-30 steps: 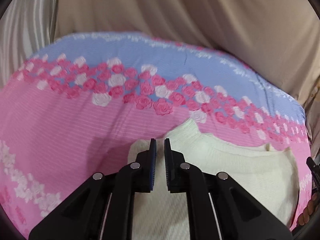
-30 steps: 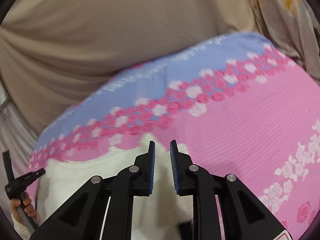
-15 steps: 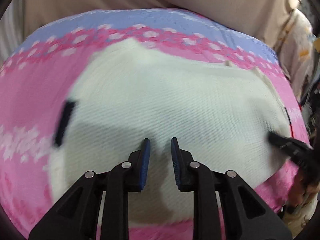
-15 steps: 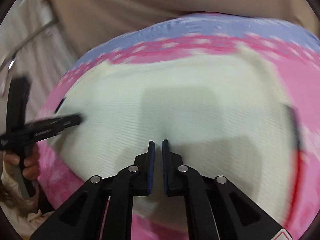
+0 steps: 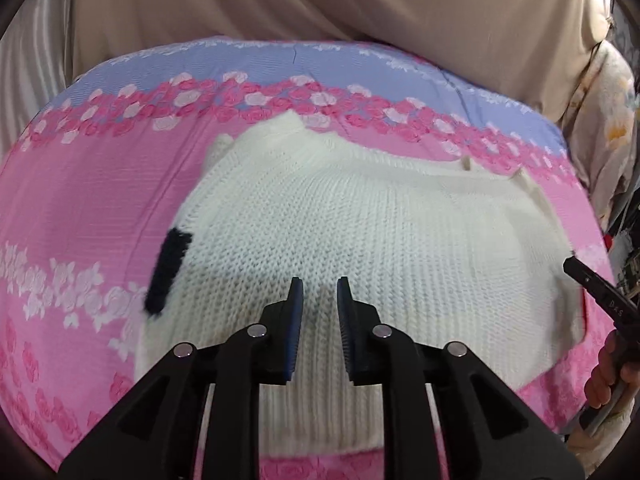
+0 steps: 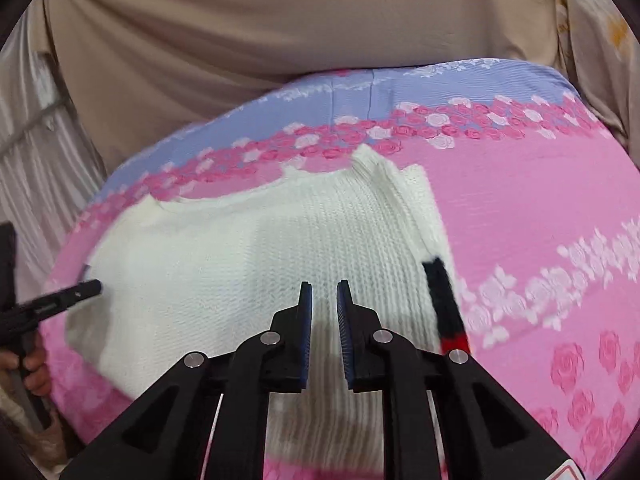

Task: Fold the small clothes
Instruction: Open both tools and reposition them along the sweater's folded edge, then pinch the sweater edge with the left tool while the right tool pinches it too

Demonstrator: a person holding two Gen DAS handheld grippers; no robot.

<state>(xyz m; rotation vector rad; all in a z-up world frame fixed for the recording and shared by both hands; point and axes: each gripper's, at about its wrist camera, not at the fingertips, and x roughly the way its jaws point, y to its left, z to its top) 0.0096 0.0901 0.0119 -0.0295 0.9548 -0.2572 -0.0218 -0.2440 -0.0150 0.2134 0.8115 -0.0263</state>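
White knit sweater [image 5: 360,232]: lies flat, folded, on the pink rose-print bedsheet [image 5: 80,208], below its blue band [image 5: 280,60]. Black trim strip [image 5: 168,276] at the sweater's side edge. Left claw [image 5: 319,300]: released, empty, poised over the sweater's near part. Right claw [image 6: 323,304]: released, empty, likewise over the sweater. Beige curtain [image 6: 260,28] beyond the bedsheet.

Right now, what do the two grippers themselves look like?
Both match: the left gripper and right gripper have matte black angular frames with silver round bolts and blue ribbed pads inside each finger. A red-and-white sticker shows at the right one's lower corner. No cables visible.
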